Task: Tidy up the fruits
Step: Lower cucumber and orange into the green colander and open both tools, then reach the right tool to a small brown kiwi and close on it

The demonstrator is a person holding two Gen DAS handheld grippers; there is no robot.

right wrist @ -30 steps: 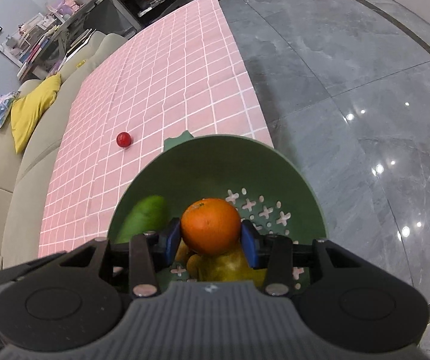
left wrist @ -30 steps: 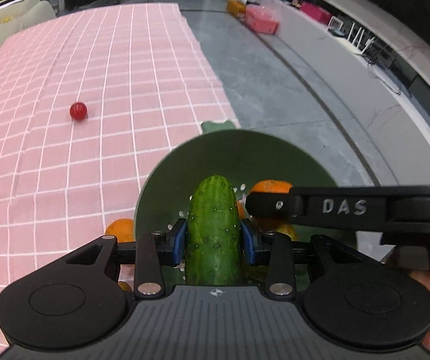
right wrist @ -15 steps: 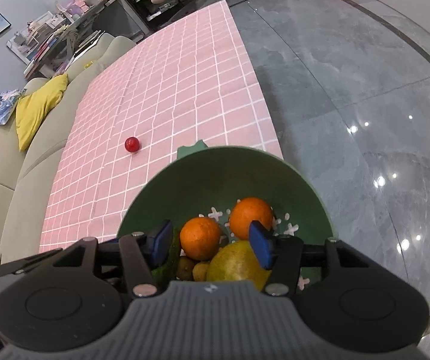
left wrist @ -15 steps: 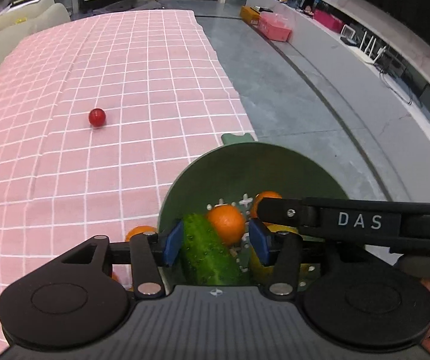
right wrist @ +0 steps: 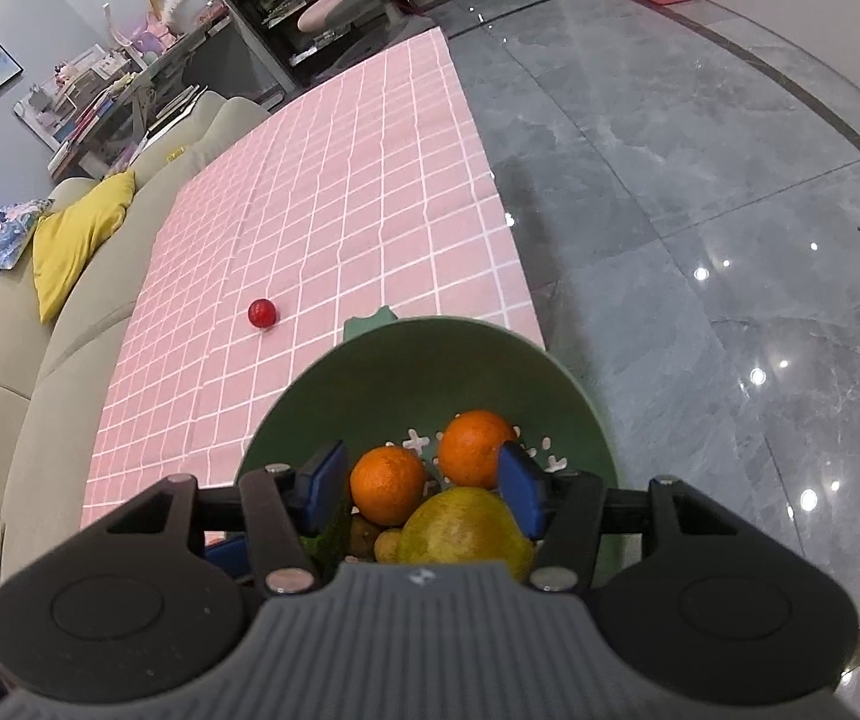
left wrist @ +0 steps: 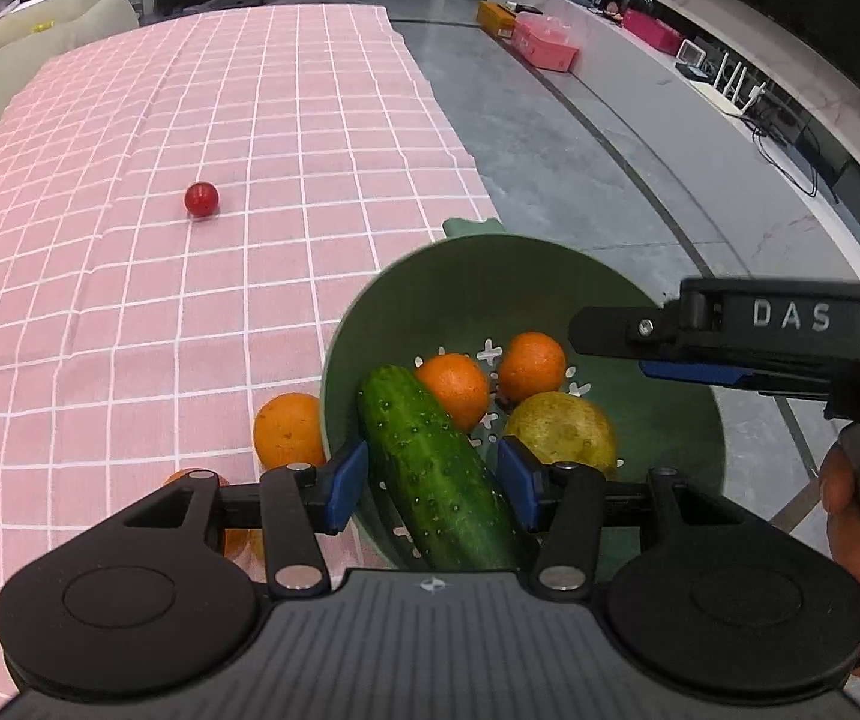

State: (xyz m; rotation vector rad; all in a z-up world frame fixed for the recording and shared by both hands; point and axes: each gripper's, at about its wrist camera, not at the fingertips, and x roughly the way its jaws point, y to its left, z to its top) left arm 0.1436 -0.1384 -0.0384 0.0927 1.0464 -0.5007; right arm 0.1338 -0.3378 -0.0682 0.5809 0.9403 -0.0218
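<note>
A green colander bowl [left wrist: 490, 282] [right wrist: 430, 354] sits at the right edge of the pink checked tablecloth [left wrist: 189, 120]. In it lie a cucumber [left wrist: 436, 468], two oranges [left wrist: 454, 387] [left wrist: 532, 363] and a yellow-green pear [left wrist: 562, 432]. My left gripper [left wrist: 430, 480] is open, its pads either side of the cucumber without gripping it. My right gripper [right wrist: 423, 489] is open above the oranges [right wrist: 387, 483] [right wrist: 475, 447] and the pear [right wrist: 466, 531]. An orange [left wrist: 288, 429] lies on the cloth left of the bowl. A small red fruit [left wrist: 201, 198] [right wrist: 263, 313] lies farther out.
Another orange [left wrist: 189, 474] shows partly behind my left finger. A beige sofa [right wrist: 21, 372] with a yellow cushion [right wrist: 75, 240] runs along the table's left side. Grey tiled floor [right wrist: 700, 210] lies to the right. The right gripper's body [left wrist: 760, 330] crosses the left wrist view.
Both grippers have opened. The left let go of the cucumber, which now lies in the bowl. The right let go of the orange, which now rests beside the other one. Both pulled back.
</note>
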